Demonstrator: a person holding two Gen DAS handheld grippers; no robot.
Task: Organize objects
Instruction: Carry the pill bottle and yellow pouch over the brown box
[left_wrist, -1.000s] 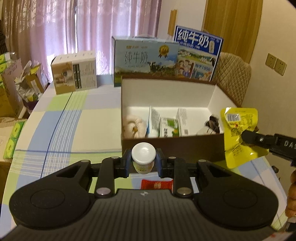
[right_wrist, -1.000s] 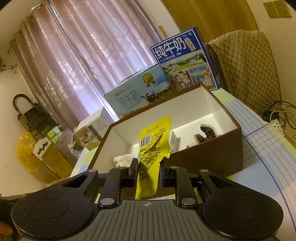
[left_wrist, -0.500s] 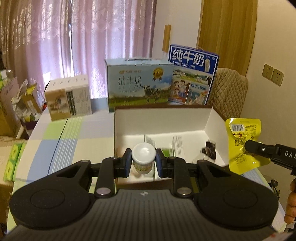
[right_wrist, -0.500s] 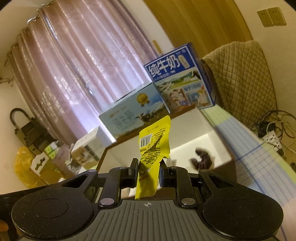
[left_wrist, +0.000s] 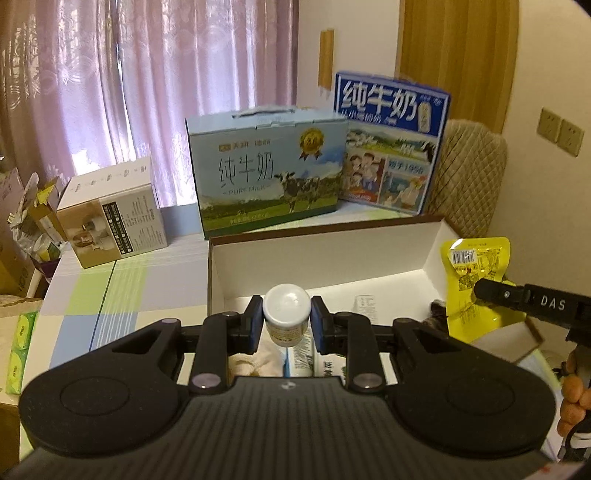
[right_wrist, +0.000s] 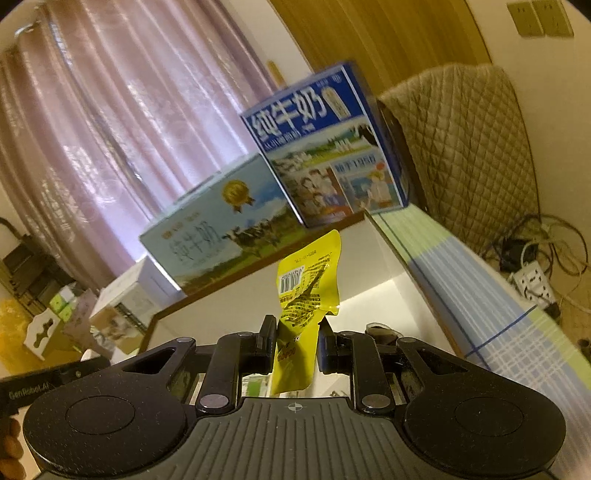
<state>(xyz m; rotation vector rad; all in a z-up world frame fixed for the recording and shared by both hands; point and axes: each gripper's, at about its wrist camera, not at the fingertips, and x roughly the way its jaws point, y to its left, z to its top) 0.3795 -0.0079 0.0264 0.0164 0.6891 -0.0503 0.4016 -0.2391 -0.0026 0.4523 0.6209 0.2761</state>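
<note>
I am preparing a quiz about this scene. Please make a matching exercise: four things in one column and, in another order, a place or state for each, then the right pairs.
Things:
1. white-capped bottle
2. yellow packet
3. blue milk carton
4. open box

Places or states:
A. stands at the back of the table, before the curtain
B. gripped by the right hand-held gripper
C. lies on the table, with items inside
D. gripped by the left hand-held gripper

Pairs: 1-D, 2-B, 3-A, 4-C

Yellow packet (right_wrist: 308, 295), white-capped bottle (left_wrist: 286, 314), brown box (left_wrist: 325, 232) (white inside), plaid tablecloth (left_wrist: 110, 291).
</note>
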